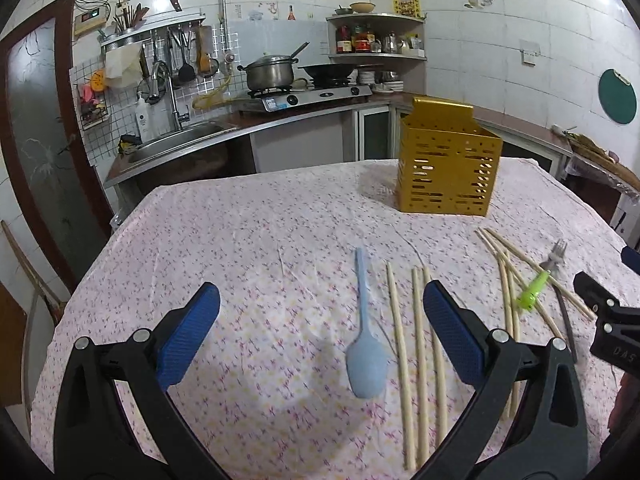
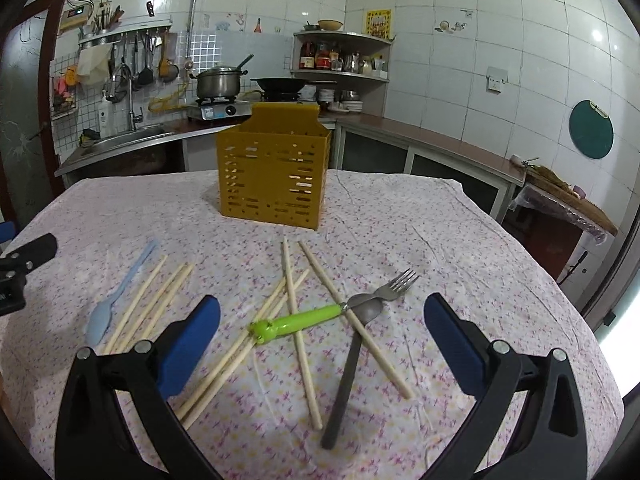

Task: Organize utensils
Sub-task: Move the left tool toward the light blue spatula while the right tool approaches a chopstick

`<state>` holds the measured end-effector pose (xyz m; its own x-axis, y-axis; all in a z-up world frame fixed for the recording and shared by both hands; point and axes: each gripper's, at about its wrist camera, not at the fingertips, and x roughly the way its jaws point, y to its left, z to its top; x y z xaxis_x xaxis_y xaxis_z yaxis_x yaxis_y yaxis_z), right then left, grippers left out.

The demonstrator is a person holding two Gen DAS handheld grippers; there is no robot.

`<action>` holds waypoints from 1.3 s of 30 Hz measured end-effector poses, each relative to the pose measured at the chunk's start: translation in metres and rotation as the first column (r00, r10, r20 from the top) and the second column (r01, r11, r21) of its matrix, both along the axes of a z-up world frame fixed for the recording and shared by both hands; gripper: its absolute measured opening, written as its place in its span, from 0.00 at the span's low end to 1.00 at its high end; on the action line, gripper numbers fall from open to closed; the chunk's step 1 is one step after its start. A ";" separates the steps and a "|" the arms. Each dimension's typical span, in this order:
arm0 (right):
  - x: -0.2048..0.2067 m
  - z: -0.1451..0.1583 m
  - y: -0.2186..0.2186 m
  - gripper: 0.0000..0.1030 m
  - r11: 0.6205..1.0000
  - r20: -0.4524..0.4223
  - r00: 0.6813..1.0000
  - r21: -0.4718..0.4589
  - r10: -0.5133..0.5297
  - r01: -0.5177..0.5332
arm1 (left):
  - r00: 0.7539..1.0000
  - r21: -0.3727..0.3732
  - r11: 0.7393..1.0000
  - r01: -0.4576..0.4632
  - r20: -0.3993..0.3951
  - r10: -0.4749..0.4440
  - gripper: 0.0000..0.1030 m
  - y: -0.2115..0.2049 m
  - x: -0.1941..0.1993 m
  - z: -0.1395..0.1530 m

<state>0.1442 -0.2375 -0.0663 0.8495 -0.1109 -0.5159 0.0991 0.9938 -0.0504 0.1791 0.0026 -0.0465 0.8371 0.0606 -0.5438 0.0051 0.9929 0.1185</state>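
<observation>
Blue spoon (image 1: 366,344) lies between the spread left tongs (image 1: 320,316), handle pointing away toward the yellow basket (image 1: 448,168); right tongs (image 2: 320,316) spread, empty.

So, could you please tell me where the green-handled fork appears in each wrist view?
Left wrist view: the green-handled fork lies far right, across the scattered chopsticks.
Right wrist view: the fork lies centre, between the open fingers, over the crossed chopsticks.
Shared landmark: the yellow utensil holder, standing beyond it on the table.
</observation>
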 end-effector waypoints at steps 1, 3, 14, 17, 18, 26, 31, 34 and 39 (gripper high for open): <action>0.003 0.000 -0.001 0.97 1.000 -0.005 1.000 0.000 -0.001 0.001 | 1.000 -0.019 1.000 -0.001 -0.012 0.001 0.95 0.001 0.002 -0.001; 0.008 -0.002 -0.004 0.97 1.000 -0.018 1.000 0.001 -0.008 0.008 | 1.000 -0.020 1.000 -0.004 -0.018 0.003 0.95 0.000 0.005 -0.002; 0.032 -0.003 -0.017 0.97 1.000 -0.061 0.998 -0.009 -0.022 0.022 | 0.999 -0.027 1.000 0.000 -0.050 -0.002 0.95 -0.003 0.023 -0.002; 0.039 -0.002 -0.022 0.97 1.000 -0.073 0.997 0.007 -0.014 0.014 | 0.998 -0.022 1.000 0.012 -0.061 -0.013 0.95 -0.006 0.030 -0.002; 0.041 -0.001 -0.023 0.97 1.000 -0.072 0.997 0.008 -0.010 0.010 | 0.998 -0.021 1.000 0.016 -0.064 -0.017 0.95 -0.007 0.032 -0.003; 0.066 -0.002 -0.036 0.97 0.999 -0.119 0.993 0.038 0.001 0.004 | 0.992 -0.041 0.999 0.031 -0.123 -0.036 0.95 -0.007 0.057 -0.011; 0.092 -0.013 -0.044 0.97 0.999 -0.180 0.984 0.031 -0.005 0.011 | 0.985 -0.032 0.998 0.045 -0.164 -0.049 0.95 -0.008 0.079 -0.020; 0.111 -0.020 -0.045 0.97 1.000 -0.212 0.977 -0.020 -0.017 0.013 | 0.980 -0.029 0.998 0.057 -0.189 -0.062 0.95 -0.012 0.092 -0.026; 0.135 -0.030 -0.047 0.95 0.999 -0.258 0.966 -0.040 -0.002 -0.009 | 0.962 -0.050 0.996 0.080 -0.257 -0.090 0.87 -0.015 0.113 -0.040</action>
<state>0.2792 -0.2850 -0.0967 0.6887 -0.1335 -0.7126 0.0739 0.9907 -0.1141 0.2922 -0.0124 -0.0870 0.6683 -0.0300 -0.7432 0.1152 0.9913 0.0636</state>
